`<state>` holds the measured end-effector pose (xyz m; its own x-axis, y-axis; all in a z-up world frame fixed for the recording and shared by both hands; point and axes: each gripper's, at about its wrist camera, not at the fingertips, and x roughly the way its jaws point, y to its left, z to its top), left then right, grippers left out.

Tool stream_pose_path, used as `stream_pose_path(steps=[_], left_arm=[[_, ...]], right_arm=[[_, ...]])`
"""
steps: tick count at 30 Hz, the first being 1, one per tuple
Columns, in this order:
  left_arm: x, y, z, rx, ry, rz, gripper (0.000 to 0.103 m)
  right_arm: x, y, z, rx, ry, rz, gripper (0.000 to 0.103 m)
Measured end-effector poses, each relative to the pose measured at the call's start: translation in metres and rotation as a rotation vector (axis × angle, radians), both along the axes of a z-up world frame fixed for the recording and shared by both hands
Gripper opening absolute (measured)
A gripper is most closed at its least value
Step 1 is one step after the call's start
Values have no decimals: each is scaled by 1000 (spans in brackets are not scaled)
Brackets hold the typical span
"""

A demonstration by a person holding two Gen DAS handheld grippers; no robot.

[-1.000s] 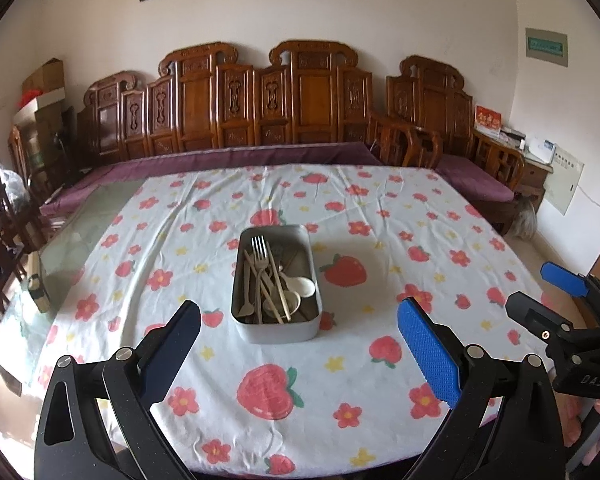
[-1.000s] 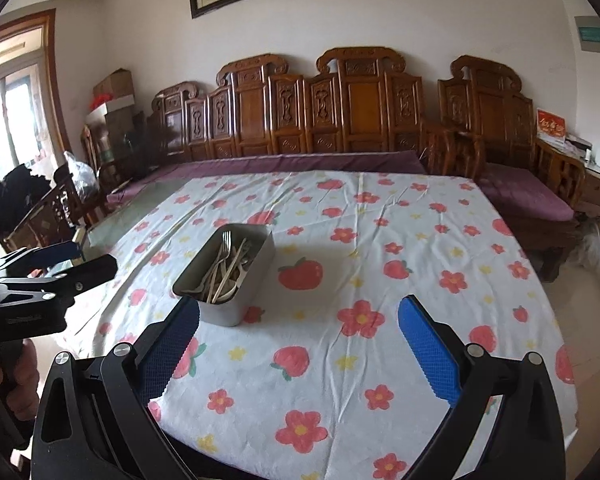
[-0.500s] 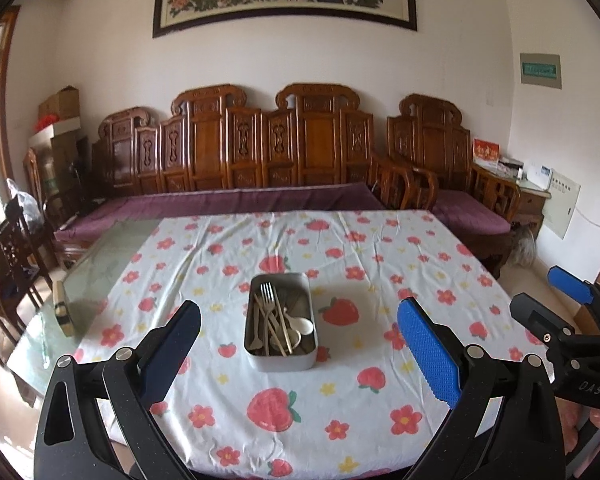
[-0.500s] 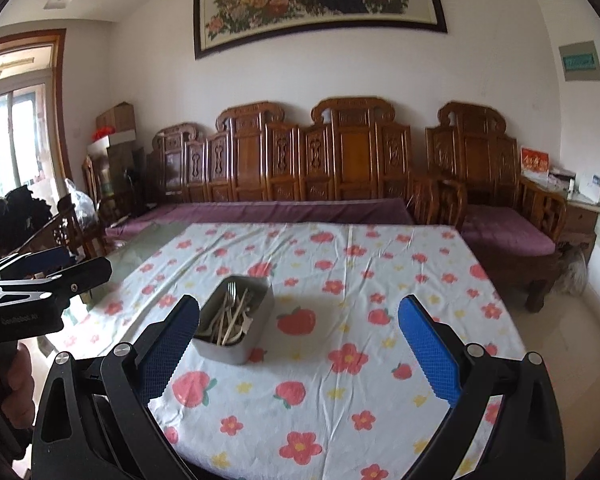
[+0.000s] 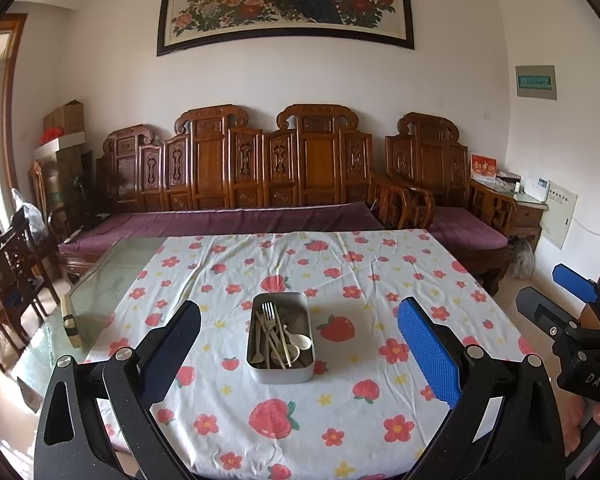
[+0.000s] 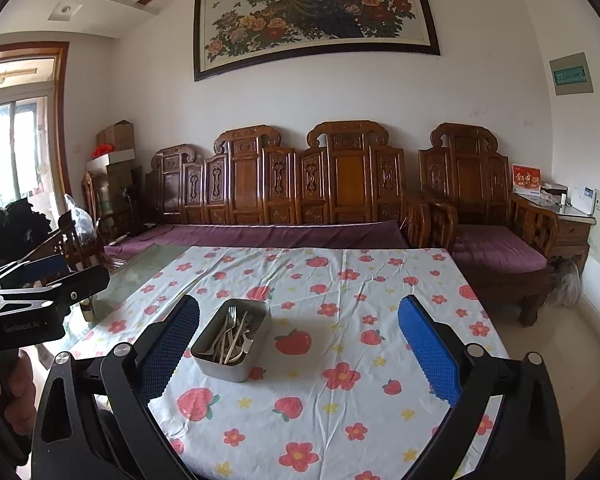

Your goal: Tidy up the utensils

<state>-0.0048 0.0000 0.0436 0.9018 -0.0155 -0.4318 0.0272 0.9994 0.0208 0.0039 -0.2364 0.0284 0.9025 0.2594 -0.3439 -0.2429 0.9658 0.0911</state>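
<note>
A grey rectangular metal tin (image 5: 281, 372) (image 6: 236, 370) stands mid-table on the strawberry cloth, filled with several pale utensils (image 5: 276, 338) (image 6: 233, 336): a fork, spoons and chopsticks. My left gripper (image 5: 300, 340) hovers well back from the tin near the table's front edge, open and empty. In its own view my right gripper (image 6: 298, 340) is also open and empty, with the tin ahead to its left. Each gripper shows at the edge of the other's view: the right gripper (image 5: 572, 304) and the left gripper (image 6: 40, 280), held by a hand (image 6: 16, 396).
The table (image 5: 400, 280) has a white cloth with strawberries and flowers; bare glass (image 5: 108, 280) shows at its left. A carved wooden sofa (image 5: 260, 184) with purple cushions runs behind it. Wooden chairs (image 5: 8, 280) stand at the left, a side cabinet (image 5: 528, 208) at the right.
Both grippers have pulled back and tilted upward, away from the table. The tin looks smaller and lower in view, and the wall painting has come into sight. Both stay open.
</note>
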Motion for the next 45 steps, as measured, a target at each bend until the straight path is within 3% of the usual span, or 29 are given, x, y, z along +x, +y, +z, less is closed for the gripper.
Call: stream_pose_path(steps=[45], left_arm=[[-6,-6,2,6,-10,0,95]], right_arm=[[-4,-1,-1,0,4,-6,100]])
